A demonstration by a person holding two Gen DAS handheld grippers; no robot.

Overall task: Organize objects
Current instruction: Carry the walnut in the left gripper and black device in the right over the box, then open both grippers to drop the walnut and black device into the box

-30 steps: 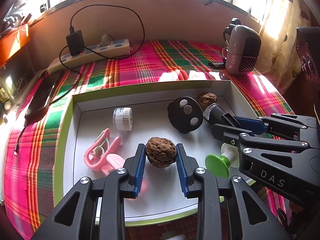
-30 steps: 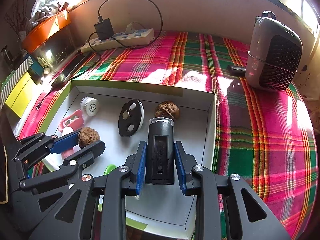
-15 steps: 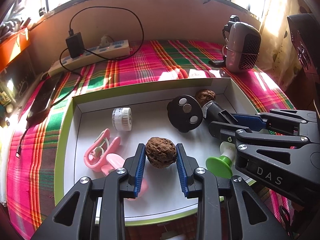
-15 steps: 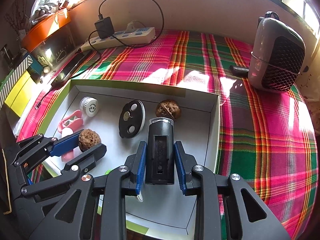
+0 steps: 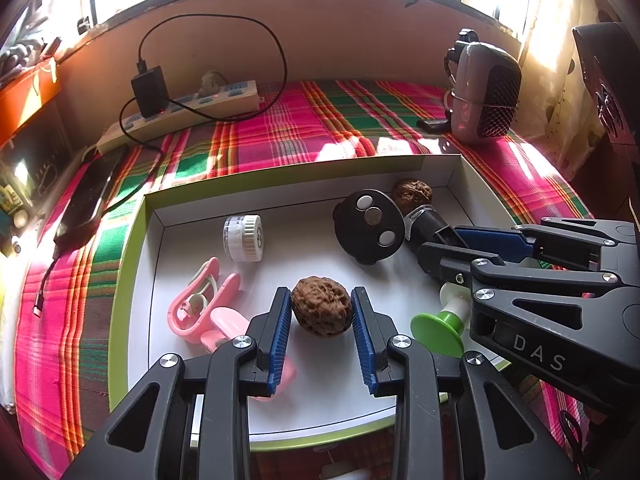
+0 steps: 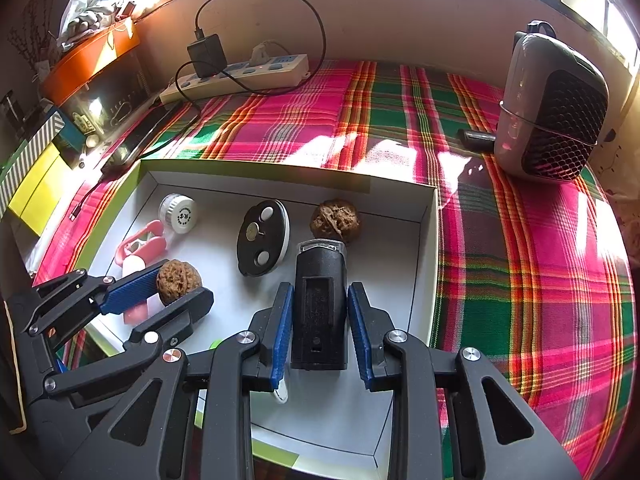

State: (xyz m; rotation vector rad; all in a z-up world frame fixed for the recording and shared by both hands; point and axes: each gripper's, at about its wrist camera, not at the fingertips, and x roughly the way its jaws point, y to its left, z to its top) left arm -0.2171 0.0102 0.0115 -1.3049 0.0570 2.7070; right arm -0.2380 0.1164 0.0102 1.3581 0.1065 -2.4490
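Meanwhile, over a white tray on a plaid cloth, the left gripper pinches a walnut between its blue pads while the right gripper clamps a black boxy device, both held low inside the tray. Rounded and ridged, the walnut looks liable to squirt free if the grip slackens, rolling toward the pink clip. The device's front nearly touches a second walnut, so a forward push could knock it.
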